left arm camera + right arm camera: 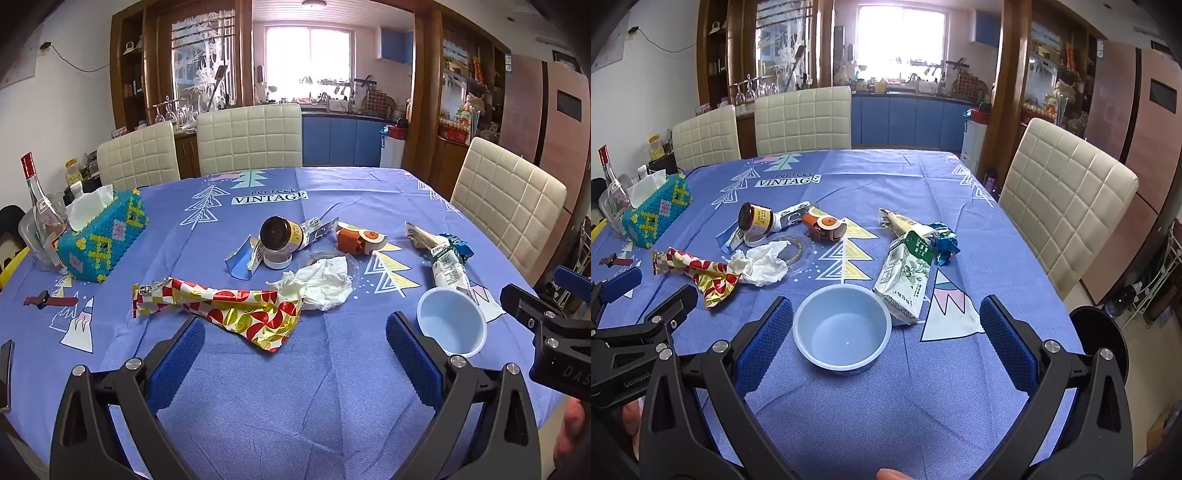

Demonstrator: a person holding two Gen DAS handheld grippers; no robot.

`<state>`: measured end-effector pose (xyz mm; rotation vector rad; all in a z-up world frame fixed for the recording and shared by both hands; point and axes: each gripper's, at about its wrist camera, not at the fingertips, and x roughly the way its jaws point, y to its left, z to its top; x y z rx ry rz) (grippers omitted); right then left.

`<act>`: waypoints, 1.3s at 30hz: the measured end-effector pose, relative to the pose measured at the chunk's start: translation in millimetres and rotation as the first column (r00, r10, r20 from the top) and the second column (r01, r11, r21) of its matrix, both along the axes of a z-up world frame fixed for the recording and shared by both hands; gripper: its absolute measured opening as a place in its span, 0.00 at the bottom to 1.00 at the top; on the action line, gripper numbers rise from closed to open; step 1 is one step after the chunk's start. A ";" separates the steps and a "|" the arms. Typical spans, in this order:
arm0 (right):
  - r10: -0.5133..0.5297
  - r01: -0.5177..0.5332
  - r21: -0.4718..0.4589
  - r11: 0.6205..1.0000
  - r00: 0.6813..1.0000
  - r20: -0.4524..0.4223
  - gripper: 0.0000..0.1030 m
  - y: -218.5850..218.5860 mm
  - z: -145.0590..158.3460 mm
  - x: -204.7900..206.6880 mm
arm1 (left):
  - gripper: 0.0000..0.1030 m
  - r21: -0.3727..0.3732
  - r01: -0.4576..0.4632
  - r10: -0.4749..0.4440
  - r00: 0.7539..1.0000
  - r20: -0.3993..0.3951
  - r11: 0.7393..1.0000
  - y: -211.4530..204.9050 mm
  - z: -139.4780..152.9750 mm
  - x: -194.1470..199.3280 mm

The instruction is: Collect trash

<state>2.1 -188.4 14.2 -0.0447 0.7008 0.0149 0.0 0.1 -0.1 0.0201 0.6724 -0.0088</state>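
Two claws hang wide open over the blue-clothed desk (332, 184), gripping nothing. My right claw (886, 325) frames the pale blue plastic cup (842, 332), which lies between its spread fingers, nearer the left one and touching neither. Just beyond the cup, on the right claw's far side, rests the green-and-white packet (907, 280), its corner close to the cup's rim. My left claw (295, 339) hovers near the red-and-gold foil wrapper (221, 306), whose tail sits just ahead of its left finger; the crumpled tissue (317, 284) lies just past that, and the tipped brown jar (280, 234) further ahead.

I judge the cup the first pickup. To do it well, I'd shift the right claw slightly left to centre the cup, drop until the pads span its wall, then close gently, since thin plastic probably buckles. I'd keep clear of the packet's corner.
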 end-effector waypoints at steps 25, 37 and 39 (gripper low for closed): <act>0.006 -0.006 -0.004 1.000 1.000 -0.003 0.97 1.9 -2.5 -0.9 | 0.93 0.000 0.001 -0.001 1.000 -0.001 1.000 0.2 1.5 -0.8; 0.006 -0.006 -0.005 1.000 1.000 -0.009 0.97 2.8 -3.8 -0.2 | 0.93 0.000 0.002 -0.002 1.000 -0.004 1.000 -0.5 1.3 -3.1; 0.006 -0.006 -0.006 1.000 1.000 -0.006 0.97 2.8 -3.7 -0.1 | 0.93 0.000 0.001 -0.001 1.000 -0.005 1.000 -0.5 1.9 -3.9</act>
